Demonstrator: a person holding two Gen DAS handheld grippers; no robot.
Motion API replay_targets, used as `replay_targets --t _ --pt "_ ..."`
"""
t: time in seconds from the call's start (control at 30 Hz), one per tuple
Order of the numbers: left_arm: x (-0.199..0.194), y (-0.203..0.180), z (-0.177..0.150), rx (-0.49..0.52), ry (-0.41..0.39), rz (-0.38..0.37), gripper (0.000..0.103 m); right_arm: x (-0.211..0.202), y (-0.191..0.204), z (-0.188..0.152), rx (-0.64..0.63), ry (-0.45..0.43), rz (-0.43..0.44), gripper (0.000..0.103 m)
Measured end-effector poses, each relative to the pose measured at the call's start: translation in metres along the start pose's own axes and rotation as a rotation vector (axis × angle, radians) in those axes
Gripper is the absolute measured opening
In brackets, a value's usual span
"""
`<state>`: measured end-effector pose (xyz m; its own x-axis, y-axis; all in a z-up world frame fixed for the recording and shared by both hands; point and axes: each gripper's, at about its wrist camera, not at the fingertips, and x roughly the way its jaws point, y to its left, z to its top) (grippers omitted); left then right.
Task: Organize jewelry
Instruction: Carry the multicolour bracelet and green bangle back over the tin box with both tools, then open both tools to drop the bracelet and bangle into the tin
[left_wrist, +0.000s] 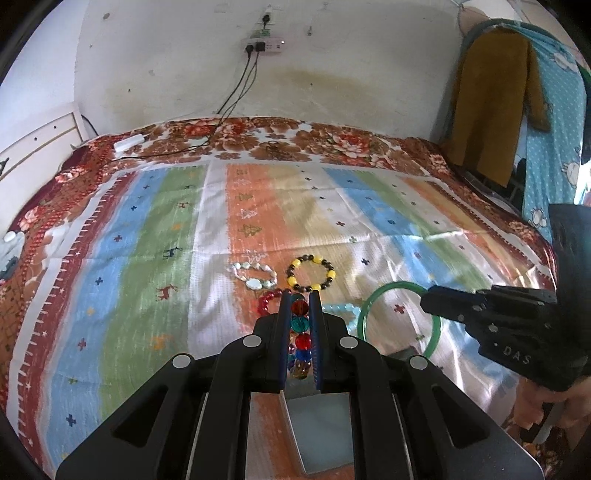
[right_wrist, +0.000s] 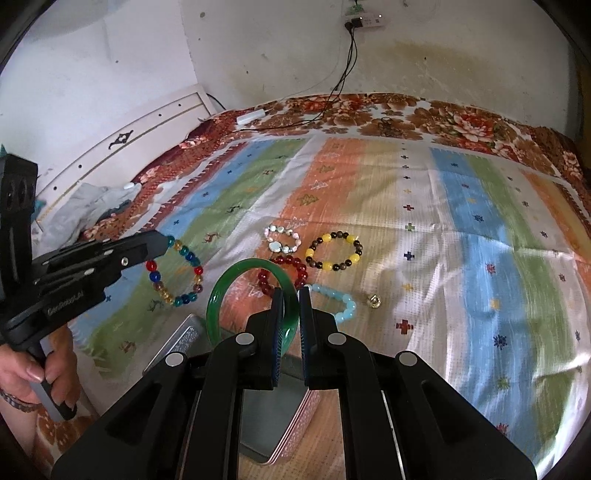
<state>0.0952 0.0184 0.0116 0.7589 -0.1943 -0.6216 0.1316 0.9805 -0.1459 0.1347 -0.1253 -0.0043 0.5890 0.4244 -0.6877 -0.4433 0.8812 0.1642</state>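
My left gripper (left_wrist: 300, 299) is shut on a bracelet of red, blue, teal and amber glass beads (left_wrist: 300, 308), which hangs between its pads above an open tin box (left_wrist: 321, 432). My right gripper (right_wrist: 291, 295) is shut on a green bangle (right_wrist: 221, 291), held upright over the same tin (right_wrist: 269, 424). Each gripper shows in the other's view: the right gripper (left_wrist: 424, 301) with the bangle (left_wrist: 364, 314), the left gripper (right_wrist: 162, 240) with the glass bracelet (right_wrist: 198, 270) dangling.
On the striped cloth lie a white shell bracelet (right_wrist: 275, 246), a yellow-and-dark bead bracelet (right_wrist: 327, 238), a red bead bracelet (right_wrist: 264, 284), a pale blue bead bracelet (right_wrist: 347, 306) and a small gold charm (right_wrist: 373, 301). The tin's lid (right_wrist: 181, 339) lies to its left.
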Motion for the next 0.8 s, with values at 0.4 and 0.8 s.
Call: replay_targets --t 0.4,0.8 --pt "-0.007 -0.014 -0.024 0.043 0.035 -0.032 0.009 -0.003 0.004 -0.019 -0.006 0.034 -0.009 0.009" --pt "-0.010 -0.023 -0.034 0.070 0.041 -0.017 0.026 -0.005 0.014 -0.029 -0.043 0.051 0.000 0.011"
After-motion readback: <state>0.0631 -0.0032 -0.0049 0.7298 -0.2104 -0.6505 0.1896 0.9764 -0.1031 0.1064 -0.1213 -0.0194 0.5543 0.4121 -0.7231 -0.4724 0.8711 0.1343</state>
